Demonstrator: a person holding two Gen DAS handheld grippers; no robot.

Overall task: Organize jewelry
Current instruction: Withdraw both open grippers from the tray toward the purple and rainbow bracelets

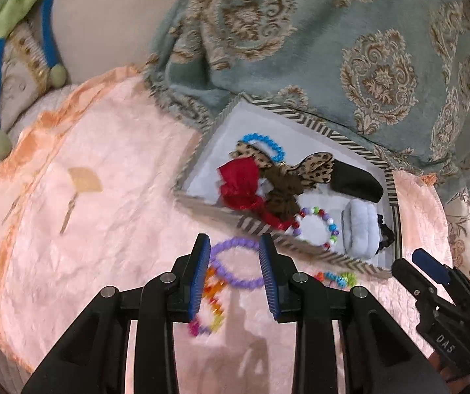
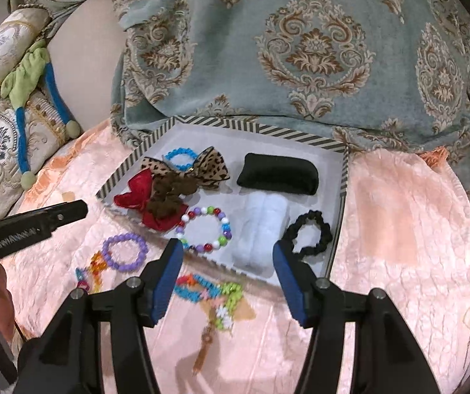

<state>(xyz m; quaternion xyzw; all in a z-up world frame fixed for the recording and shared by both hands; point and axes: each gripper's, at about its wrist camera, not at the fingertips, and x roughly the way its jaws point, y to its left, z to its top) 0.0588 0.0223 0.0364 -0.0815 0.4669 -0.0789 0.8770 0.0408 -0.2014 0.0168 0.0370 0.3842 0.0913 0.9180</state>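
1. While the left gripper (image 1: pixel 235 275) hung part-open and empty over the purple bead bracelet (image 1: pixel 235 262), just outside the striped tray (image 2: pixel 300 133), closing off-centre risked flicking it away.
2. The right gripper (image 2: pixel 226 275), open and empty, stood by the tray's near wall; descending, it risked snagging the multicoloured bracelet (image 2: pixel 208 290) there.

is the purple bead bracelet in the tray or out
Out. The purple bead bracelet lies on the pink cloth, just outside the striped tray's near rim.

Both wrist views look steeply down from close above the pink cloth (image 1: pixel 103 197); the 2 share the striped tray (image 1: pixel 350 138) (image 2: pixel 300 133), seen from left and right.
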